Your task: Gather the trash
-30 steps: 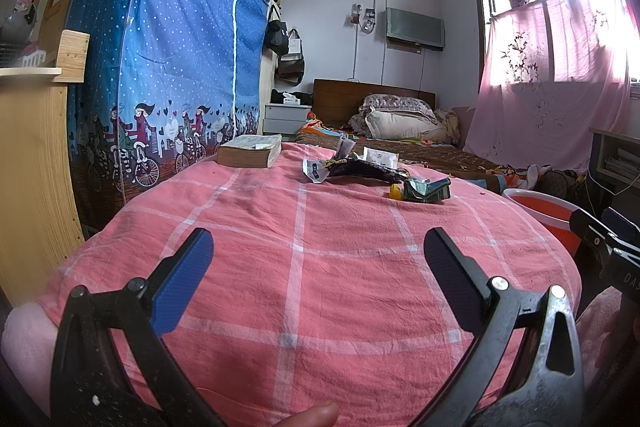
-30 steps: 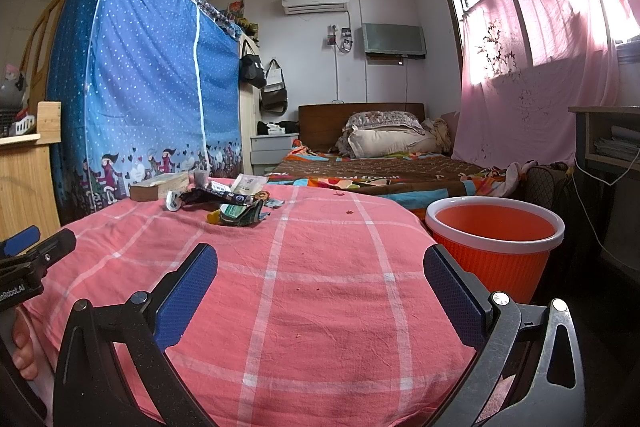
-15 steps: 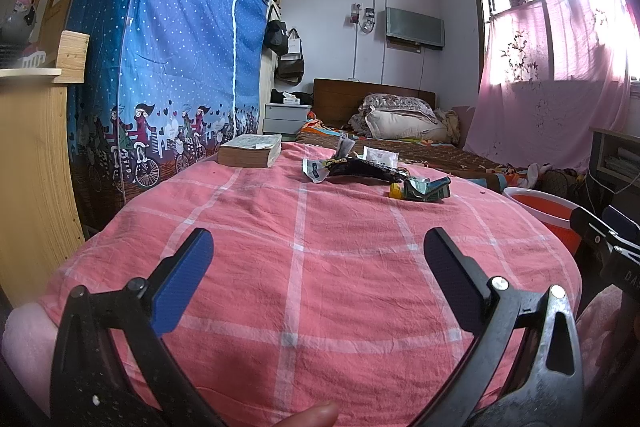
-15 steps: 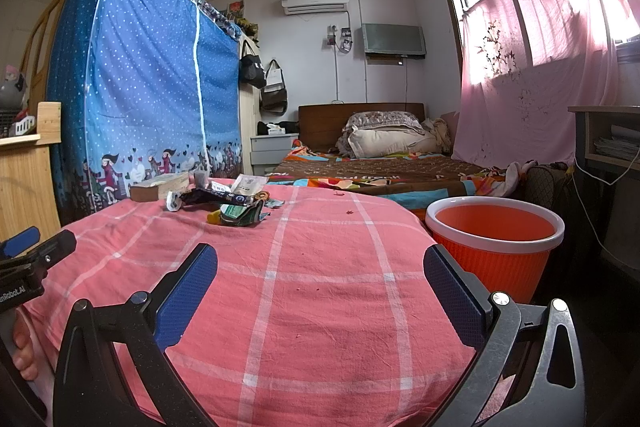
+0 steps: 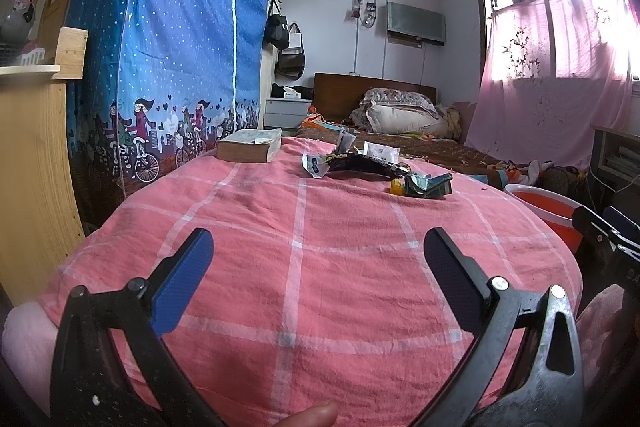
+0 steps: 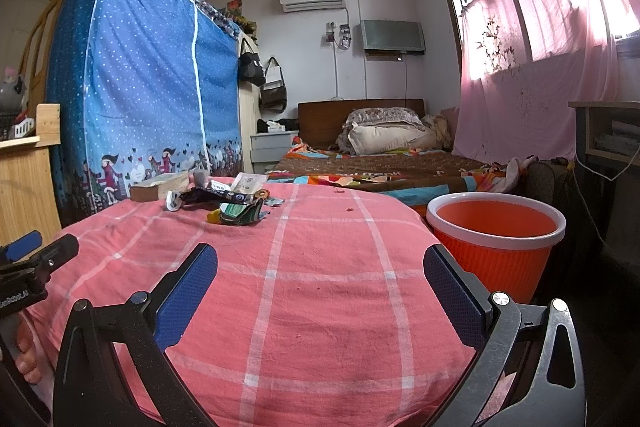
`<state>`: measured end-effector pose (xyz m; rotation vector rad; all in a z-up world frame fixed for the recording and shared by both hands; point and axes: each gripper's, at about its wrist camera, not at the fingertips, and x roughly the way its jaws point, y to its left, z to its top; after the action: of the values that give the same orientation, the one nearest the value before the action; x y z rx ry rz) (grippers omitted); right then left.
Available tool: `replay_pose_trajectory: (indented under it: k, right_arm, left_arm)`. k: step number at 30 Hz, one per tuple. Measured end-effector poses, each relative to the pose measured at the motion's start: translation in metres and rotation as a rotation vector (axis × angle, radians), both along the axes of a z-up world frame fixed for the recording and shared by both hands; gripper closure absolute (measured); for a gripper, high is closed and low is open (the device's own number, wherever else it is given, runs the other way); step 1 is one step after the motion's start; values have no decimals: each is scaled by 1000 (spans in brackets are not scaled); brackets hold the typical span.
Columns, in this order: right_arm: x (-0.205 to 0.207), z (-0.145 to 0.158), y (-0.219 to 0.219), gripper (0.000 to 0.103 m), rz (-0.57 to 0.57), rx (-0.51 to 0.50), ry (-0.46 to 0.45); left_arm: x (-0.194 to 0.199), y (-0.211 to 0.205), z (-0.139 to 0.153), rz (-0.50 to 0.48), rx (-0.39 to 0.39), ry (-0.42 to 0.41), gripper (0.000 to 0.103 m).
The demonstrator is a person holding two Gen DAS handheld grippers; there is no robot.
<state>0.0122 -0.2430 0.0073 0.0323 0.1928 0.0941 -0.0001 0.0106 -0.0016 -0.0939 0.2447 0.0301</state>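
Several pieces of trash lie at the far side of the pink checked tablecloth: a dark wrapper, a white torn packet, a white paper slip, a green crumpled packet with a yellow bit beside it. The same pile shows in the right wrist view, with the green packet and the dark wrapper. An orange bin with a white rim stands right of the table. My left gripper is open and empty over the near cloth. My right gripper is open and empty, far from the trash.
A thick book lies at the table's far left. A blue fabric wardrobe and a wooden shelf stand to the left. A bed is behind, a pink curtain and a desk to the right.
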Motion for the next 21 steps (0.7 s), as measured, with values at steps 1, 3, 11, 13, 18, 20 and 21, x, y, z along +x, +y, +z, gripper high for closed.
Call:
replay_pose_trajectory:
  k: [1, 3, 11, 13, 18, 20, 21]
  right_arm:
    - [0, 1, 0, 0, -2, 1, 4]
    - [1, 2, 0, 0, -5, 7, 7]
    - [11, 19, -10, 0, -37, 32, 9]
    - [14, 25, -12, 0, -39, 33, 3]
    - [26, 37, -20, 0, -23, 33, -24]
    - [34, 41, -21, 0, -12, 26, -38]
    - [39, 43, -22, 0, -6, 25, -44]
  left_arm:
    - [2, 0, 1, -1, 1, 4, 0]
    - [3, -1, 2, -4, 3, 9, 0]
    - [20, -9, 19, -25, 14, -2, 0]
    - [26, -12, 23, -29, 12, -9, 0]
    - [41, -18, 35, -26, 11, -34, 0]
    - [47, -20, 37, -17, 8, -45, 0]
    - [51, -21, 39, -12, 6, -49, 0]
